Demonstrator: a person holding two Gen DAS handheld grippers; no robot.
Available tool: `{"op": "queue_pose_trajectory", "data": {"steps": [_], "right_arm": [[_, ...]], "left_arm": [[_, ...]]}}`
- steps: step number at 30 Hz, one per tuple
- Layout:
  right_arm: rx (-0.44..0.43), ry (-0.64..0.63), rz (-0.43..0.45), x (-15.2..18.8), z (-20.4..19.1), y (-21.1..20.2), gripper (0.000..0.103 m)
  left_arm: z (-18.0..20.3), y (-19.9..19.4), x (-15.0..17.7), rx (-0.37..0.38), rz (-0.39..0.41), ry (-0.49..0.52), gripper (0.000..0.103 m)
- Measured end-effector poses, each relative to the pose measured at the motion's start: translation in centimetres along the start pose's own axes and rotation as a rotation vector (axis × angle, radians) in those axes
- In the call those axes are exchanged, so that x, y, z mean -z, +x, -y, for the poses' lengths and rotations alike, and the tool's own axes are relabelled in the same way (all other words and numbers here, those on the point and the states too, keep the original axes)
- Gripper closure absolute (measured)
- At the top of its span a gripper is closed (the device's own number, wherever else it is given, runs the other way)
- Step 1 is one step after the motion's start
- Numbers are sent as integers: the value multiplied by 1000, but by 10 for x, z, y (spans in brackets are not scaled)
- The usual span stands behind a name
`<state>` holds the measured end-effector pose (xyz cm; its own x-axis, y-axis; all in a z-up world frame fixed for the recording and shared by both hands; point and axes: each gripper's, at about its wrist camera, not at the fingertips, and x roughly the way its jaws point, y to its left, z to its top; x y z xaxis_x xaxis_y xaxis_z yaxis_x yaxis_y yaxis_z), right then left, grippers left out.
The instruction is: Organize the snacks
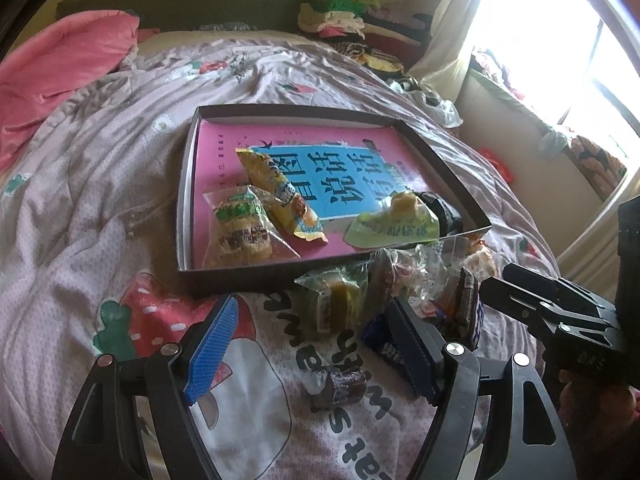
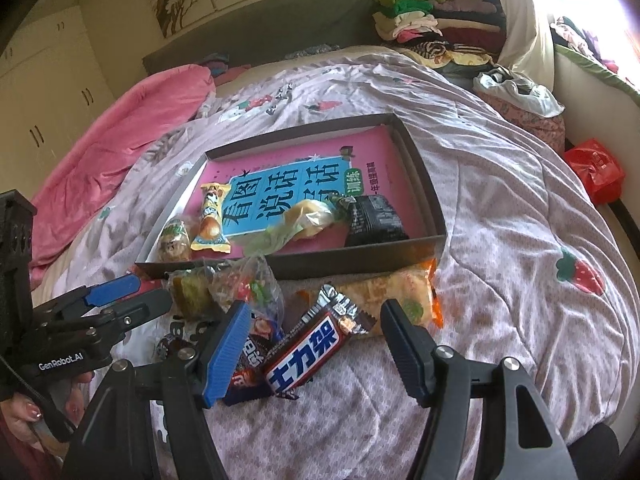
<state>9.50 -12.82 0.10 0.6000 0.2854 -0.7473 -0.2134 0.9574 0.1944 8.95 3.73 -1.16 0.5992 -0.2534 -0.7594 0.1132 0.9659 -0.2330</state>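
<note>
A shallow dark box (image 1: 248,276) (image 2: 352,264) lies on the bed with a pink book in it. On the book lie a yellow packet (image 1: 276,184), a clear rice-cake packet (image 1: 240,232), a green-wrapped cake (image 2: 296,224) and a black packet (image 2: 374,220). Loose snacks are heaped in front of the box. My right gripper (image 2: 315,307) is open, its pads on either side of a brown chocolate bar (image 2: 316,344) without touching it. My left gripper (image 1: 313,302) is open above a small brown candy (image 1: 338,386), close to a green cake packet (image 1: 332,300).
An orange packet (image 2: 400,296), a clear candy bag (image 2: 248,284) and a dark blue packet (image 1: 380,340) lie in the heap. A pink blanket (image 2: 120,152) lies to the left, folded clothes (image 2: 412,12) at the headboard. A red bag (image 2: 596,172) sits beside the bed.
</note>
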Motion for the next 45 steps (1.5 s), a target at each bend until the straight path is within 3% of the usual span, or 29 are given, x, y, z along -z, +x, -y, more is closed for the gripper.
{"op": "queue_pose_trajectory", "data": {"steps": [21, 30, 34, 39, 40, 45], "right_arm": [[-43, 90, -81, 13, 9, 20, 37], [-95, 172, -121, 16, 19, 37, 53], [-112, 174, -124, 16, 19, 39, 63], [-117, 172, -114, 16, 20, 38, 68], [-116, 170, -111, 16, 21, 37, 68], [-103, 165, -98, 15, 23, 32, 71]], "left_arm": [[-6, 19, 3, -21, -34, -25, 25], [1, 27, 3, -44, -34, -2, 25], [2, 30, 3, -38, -34, -8, 25], [2, 35, 2, -9, -40, -25, 25], [2, 36, 2, 1, -40, -29, 25], [-1, 42, 2, 35, -55, -56, 56]]}}
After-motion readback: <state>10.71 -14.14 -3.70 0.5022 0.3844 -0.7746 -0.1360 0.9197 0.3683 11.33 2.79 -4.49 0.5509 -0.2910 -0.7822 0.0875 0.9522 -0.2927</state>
